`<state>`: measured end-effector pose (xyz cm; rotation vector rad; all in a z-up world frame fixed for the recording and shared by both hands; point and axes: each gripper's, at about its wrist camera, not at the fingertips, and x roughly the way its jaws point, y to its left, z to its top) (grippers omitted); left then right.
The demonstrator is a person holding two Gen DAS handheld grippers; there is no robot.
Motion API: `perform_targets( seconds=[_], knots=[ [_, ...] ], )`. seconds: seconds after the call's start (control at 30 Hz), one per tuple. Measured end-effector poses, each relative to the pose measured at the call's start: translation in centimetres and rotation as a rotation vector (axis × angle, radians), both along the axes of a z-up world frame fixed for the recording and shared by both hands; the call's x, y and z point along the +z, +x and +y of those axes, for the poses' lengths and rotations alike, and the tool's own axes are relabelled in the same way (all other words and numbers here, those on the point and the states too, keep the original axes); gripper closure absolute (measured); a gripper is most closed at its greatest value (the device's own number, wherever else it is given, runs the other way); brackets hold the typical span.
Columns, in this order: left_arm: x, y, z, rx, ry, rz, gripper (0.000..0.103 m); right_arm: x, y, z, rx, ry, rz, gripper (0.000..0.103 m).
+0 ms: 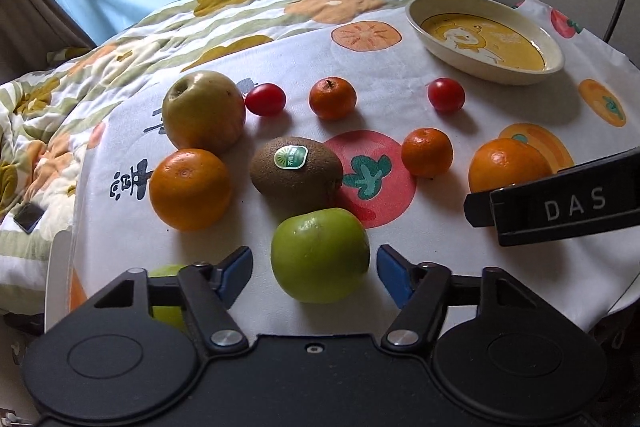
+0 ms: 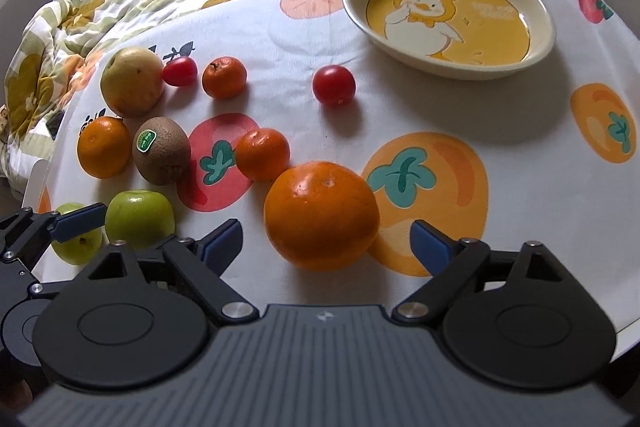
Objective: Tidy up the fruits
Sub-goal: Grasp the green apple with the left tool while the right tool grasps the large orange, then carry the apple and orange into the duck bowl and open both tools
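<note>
The left gripper (image 1: 314,263) hangs low over the desk (image 1: 400,67), its jaws released on either side of a green apple (image 1: 320,255); a narrow gap shows at each blue pad (image 1: 390,265), so nothing is gripped. A second green apple (image 2: 76,239) lies just to its left, partly hidden behind the left gripper's finger.

The right gripper (image 2: 326,237) straddles a big orange (image 2: 322,215), jaws spread wide and clear of the skin on both sides.

Beyond the green apple sits a kiwi (image 1: 296,169) with a green sticker, very near it. Left of the kiwi lies another orange (image 1: 190,189), and behind that a yellowish apple (image 1: 204,111), the two nearly touching. A cherry tomato (image 1: 265,99) sits just beside the yellowish apple, then a small mandarin (image 1: 332,103) and, further right, a second cherry tomato (image 1: 446,95). A second mandarin (image 2: 263,154) rests close to the big orange's far left side.

The cream oval dish (image 2: 548,23), with a yellow duck picture inside, stands at the far right of the desk with no fruit in it, well apart from the fruit. A fruit-print cloth (image 2: 460,115) covers the desk; behind it lies a bed with a flowered quilt (image 1: 52,115) and a phone (image 1: 29,217) on it.
</note>
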<state>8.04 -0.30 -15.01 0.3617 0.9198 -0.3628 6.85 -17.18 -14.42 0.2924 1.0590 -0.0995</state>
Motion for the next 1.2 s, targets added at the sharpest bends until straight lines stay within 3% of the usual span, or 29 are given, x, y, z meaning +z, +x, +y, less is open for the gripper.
perform_targets(
  seconds=[0.1, 0.43, 0.77, 1.2],
  knots=[
    [-0.2, 0.3, -0.1, 0.005, -0.011, 0.014, 0.045, -0.1, 0.2, 0.2, 0.003, 0.001, 0.000, 0.005],
    [-0.2, -0.2, -0.1, 0.015, -0.016, 0.006, 0.045, -0.5, 0.7, 0.1, -0.007, 0.002, -0.008, 0.025],
    [1.6, -1.0, 0.1, 0.006, -0.027, -0.043, 0.045, 0.5, -0.1, -0.4, -0.006, -0.006, -0.038, 0.026],
    [8.0, 0.0, -3.5, -0.009, -0.054, -0.163, 0.045, 6.4, -0.7, -5.6, -0.061, -0.043, -0.152, 0.027]
  ],
)
